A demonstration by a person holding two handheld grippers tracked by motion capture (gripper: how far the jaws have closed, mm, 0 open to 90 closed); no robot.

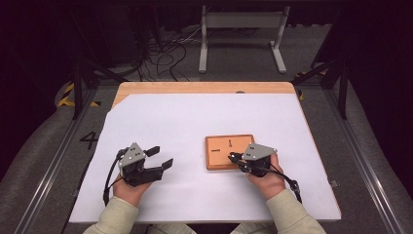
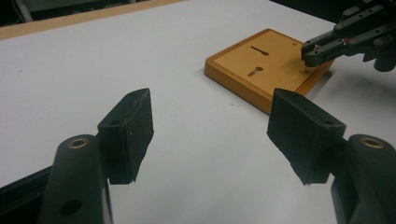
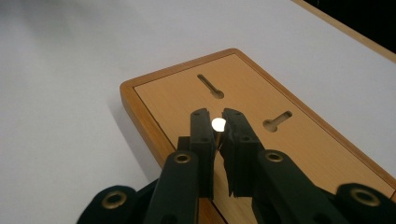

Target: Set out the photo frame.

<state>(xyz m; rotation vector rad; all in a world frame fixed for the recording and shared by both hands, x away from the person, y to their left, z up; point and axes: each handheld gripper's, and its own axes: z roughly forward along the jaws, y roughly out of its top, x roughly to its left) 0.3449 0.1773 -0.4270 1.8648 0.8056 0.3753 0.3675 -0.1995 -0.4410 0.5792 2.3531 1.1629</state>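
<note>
Leftmost, the left gripper (image 1: 162, 157) rests on the white sheet (image 1: 195, 117) with jaws spread wide and nothing between them. Right of it lies the wooden board (image 1: 221, 148), where the right gripper (image 3: 217, 125) is clenched around a small pin (image 3: 218, 124) standing on the board's near part.

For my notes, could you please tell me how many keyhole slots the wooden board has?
2: one slot near the board's far end, another slot beside the right tongs.
</note>
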